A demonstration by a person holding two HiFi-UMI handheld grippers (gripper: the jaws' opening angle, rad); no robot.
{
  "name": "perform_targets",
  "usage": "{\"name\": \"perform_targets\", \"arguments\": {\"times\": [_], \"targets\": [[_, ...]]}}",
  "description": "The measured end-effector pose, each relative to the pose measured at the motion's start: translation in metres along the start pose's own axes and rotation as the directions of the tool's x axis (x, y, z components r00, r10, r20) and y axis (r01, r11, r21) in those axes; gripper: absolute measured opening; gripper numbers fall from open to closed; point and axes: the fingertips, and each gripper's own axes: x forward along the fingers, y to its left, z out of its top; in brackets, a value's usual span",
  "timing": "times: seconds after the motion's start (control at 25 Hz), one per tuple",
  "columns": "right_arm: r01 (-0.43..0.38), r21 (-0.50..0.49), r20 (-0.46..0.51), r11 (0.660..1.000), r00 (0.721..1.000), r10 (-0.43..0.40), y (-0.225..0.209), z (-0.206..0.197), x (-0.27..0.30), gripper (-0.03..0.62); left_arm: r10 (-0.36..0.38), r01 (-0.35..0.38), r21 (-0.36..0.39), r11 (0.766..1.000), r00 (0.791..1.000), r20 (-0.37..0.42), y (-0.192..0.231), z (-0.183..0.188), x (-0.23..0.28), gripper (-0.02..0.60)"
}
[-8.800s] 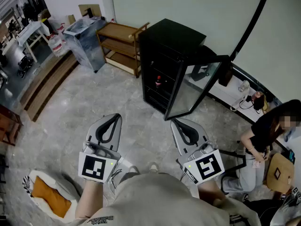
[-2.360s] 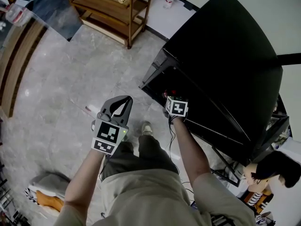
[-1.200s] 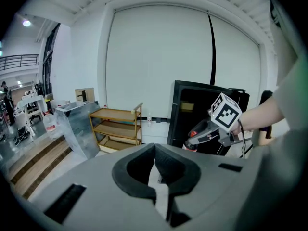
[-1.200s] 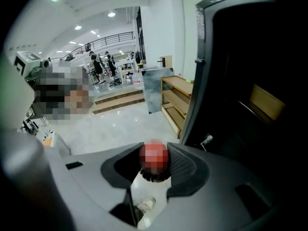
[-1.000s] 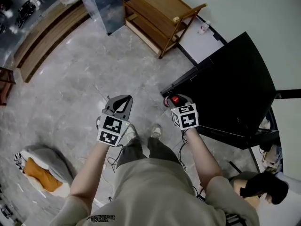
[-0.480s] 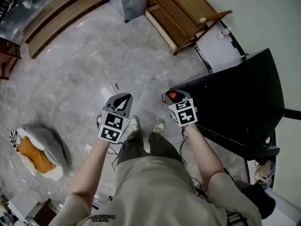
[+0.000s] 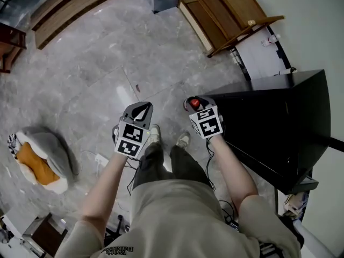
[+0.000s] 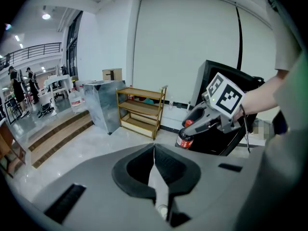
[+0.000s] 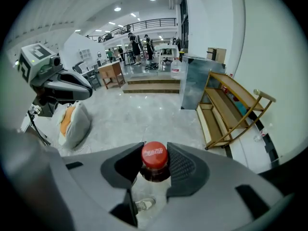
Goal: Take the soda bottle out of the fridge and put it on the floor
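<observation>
The bottle (image 9: 154, 159) stands upright in the right gripper (image 7: 192, 102), whose jaws pinch it just under the red cap — dark soda shows below the pads. It is held in the air above the grey floor (image 7: 80, 74), just beside the front corner of the black fridge (image 7: 279, 117). The left gripper view shows its red label hanging under the jaws in front of the fridge. The left gripper (image 7: 142, 108) is held about level with the right one, on the other side of the person's shoes (image 7: 155, 133), its jaws pressed together with nothing between them. Further out, a wooden shelf (image 7: 226, 9) stands against the wall next to the fridge. A grey cushion (image 7: 40, 163) with an orange centre lies on the floor at the left.
</observation>
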Motion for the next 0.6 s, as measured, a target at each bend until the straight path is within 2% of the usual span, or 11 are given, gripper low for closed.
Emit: {"name": "perform_targets", "arguments": {"times": [0.16,0.6], "targets": [[-0.008,-0.003,-0.035,1.000,0.999,0.008,-0.001,-0.009,0.029,0.130,-0.010,0.009,-0.020,1.000,0.999,-0.034,0.007,-0.019,0.027,0.007],[-0.018,0.032,-0.087,0.999,0.996,0.021,-0.006,-0.051,0.138,0.130,-0.080,0.071,-0.070,0.995,0.987,-0.142,0.015,-0.108,0.120,0.008]]}}
